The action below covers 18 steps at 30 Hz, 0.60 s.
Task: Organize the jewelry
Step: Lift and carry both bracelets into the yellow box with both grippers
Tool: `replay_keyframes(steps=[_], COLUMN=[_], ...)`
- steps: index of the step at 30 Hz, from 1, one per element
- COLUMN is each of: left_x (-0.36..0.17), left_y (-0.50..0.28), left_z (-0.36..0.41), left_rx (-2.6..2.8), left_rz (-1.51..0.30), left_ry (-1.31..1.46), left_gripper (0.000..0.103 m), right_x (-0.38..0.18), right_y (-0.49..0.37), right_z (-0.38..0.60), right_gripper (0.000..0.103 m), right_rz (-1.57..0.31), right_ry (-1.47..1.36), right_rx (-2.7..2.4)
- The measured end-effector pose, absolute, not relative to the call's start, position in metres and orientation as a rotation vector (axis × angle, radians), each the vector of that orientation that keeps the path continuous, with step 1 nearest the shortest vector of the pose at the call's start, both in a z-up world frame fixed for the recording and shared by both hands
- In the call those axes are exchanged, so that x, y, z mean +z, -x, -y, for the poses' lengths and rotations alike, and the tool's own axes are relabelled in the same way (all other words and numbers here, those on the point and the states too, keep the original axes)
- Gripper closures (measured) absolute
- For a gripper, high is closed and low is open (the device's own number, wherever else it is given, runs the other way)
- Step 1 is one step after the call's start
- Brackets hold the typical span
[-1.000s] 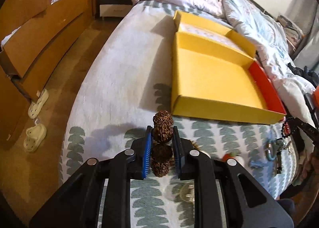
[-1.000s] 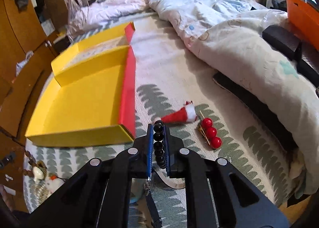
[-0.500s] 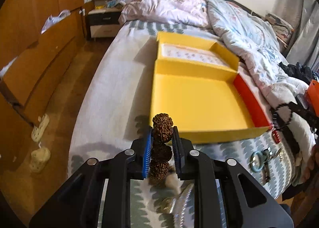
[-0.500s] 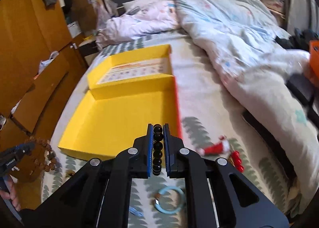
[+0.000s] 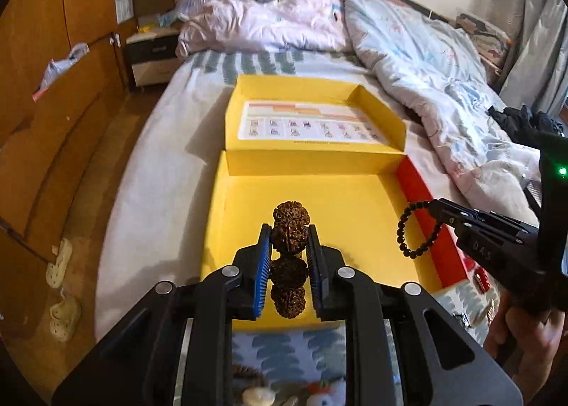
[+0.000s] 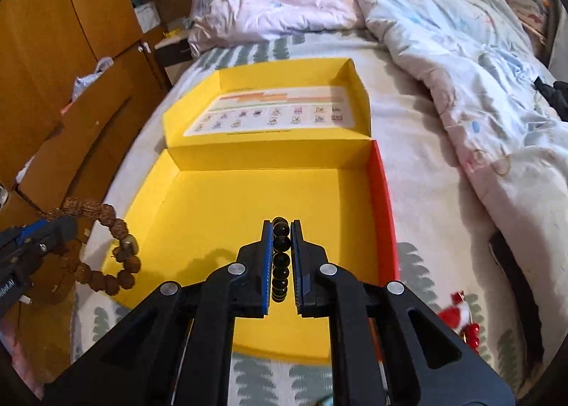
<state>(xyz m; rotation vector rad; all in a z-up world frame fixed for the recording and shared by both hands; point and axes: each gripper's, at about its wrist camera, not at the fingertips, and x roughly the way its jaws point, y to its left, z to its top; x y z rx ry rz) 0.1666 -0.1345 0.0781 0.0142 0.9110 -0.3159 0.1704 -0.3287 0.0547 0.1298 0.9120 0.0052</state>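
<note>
An open yellow box (image 5: 355,200) with a red right wall lies on the bed; it also shows in the right wrist view (image 6: 220,200). My left gripper (image 5: 290,232) is shut on a brown seed-bead bracelet (image 5: 291,217), held above the box's near part. That bracelet hangs at the left of the right wrist view (image 6: 117,256). My right gripper (image 6: 281,228) is shut on a black bead bracelet (image 6: 280,256), held above the box's front right. The black bracelet hangs as a loop in the left wrist view (image 5: 411,228).
A red and white trinket with red beads (image 6: 461,320) lies on the patterned sheet right of the box. Small items (image 5: 259,395) lie on the sheet below the left gripper. A rumpled duvet (image 6: 461,50) fills the right. Wooden wardrobes (image 5: 46,86) stand left.
Both grippers rose and moved forward from above the sheet to above the yellow box, each still holding its bracelet. The right gripper has come into the left wrist view.
</note>
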Motion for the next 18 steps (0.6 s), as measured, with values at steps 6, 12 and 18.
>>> replay_keyframes(steps=[6,12,18], left_x=[0.044,0.043,0.037], left_y=[-0.196,-0.208,-0.234], left_z=[0.149,0.162,0.177], left_rx=[-0.309,-0.355,-0.402], left_rz=[-0.995,-1.000,-1.009], left_ry=[-0.027,-0.023,-0.015], left_gripper=[0.083,0.083,0.083], right_x=[0.031,0.027,0.017], right_y=[-0.201,-0.220,-0.244], right_z=[0.337,0.336,0.336], right_gripper=[0.092,0.092,0.092], right_rz=[-0.975,-0.983,-1.003], right_ry=[-0.164,-0.170,-0.188], right_rx=[0.011,0.046,0.062])
